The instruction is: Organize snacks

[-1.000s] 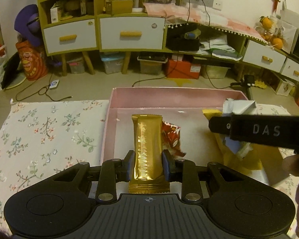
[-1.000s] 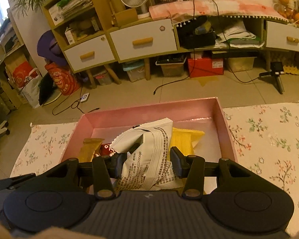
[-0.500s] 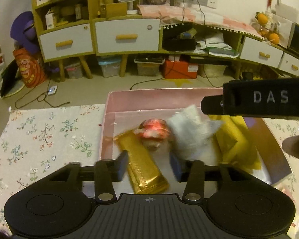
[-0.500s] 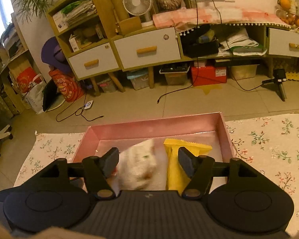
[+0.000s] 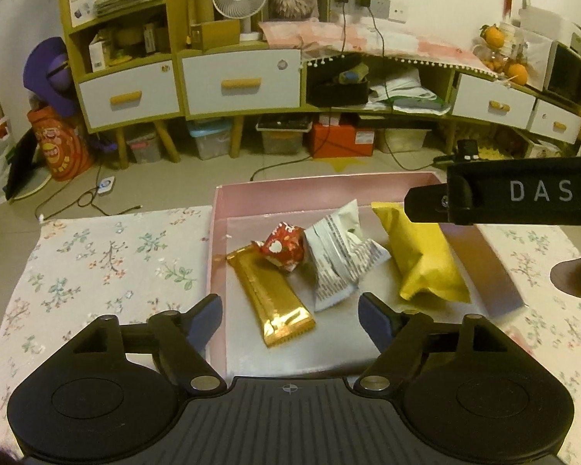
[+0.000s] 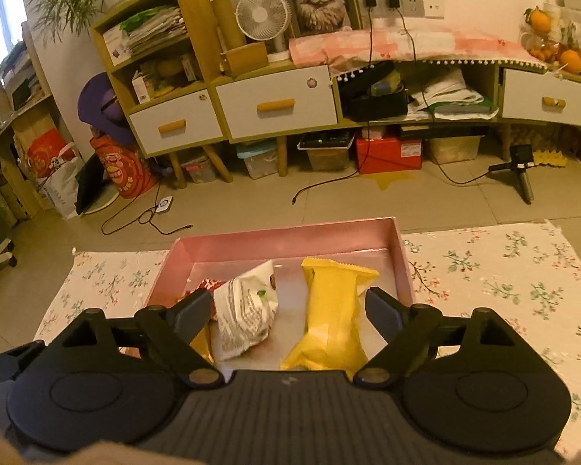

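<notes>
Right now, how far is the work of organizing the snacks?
Done: gold bar, red snack, white packet and yellow packet lie in the pink box. In hand: nothing; left tool and right tool have just opened, empty. Left: no loose snack is visible.

Gold bar (image 5: 272,297), red (image 5: 285,247), white (image 5: 339,252), yellow pkts (image 5: 423,259) flat in pink box (image 5: 321,193)

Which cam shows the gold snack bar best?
Left wrist view. The gold snack bar lies whole and unobstructed in the pink tray, between the open left gripper fingers. In the right wrist view only a sliver of it shows behind a right gripper finger.
</notes>
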### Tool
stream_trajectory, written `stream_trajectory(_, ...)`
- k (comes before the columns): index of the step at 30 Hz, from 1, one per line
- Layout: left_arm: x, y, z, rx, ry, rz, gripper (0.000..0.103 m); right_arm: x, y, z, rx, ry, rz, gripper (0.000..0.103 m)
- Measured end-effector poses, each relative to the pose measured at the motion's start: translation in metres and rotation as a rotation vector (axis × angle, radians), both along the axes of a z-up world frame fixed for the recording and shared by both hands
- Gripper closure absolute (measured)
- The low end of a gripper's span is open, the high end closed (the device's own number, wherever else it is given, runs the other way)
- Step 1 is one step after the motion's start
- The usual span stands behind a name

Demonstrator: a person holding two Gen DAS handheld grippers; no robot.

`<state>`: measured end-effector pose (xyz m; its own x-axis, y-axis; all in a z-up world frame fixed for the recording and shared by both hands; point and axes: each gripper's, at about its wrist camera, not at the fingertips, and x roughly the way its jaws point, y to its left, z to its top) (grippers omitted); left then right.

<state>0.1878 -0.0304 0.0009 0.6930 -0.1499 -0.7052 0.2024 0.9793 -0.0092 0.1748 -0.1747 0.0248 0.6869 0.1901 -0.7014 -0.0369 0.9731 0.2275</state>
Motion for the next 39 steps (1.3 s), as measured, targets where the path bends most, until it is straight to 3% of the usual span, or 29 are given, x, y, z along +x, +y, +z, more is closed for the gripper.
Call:
stream_trajectory(7, -0.029, 0.003, 0.012, -0.010, 0.001, -0.016, 0.014, -0.022, 0.001, 0.009, -0.030, -0.002, 0.011, 0.011)
stream_trajectory(23, -0.087, 0.011, 0.014, 0.006, 0.030, -0.057, 0.008, -0.069, 0.010, 0.015, -0.123, -0.005, 0.063, 0.004)
stream_trajectory(39, -0.126, 0.030, 0.005, 0.030, 0.038, -0.089, 0.005, -0.110, 0.014, 0.000, -0.142, 0.027, 0.093, 0.000)
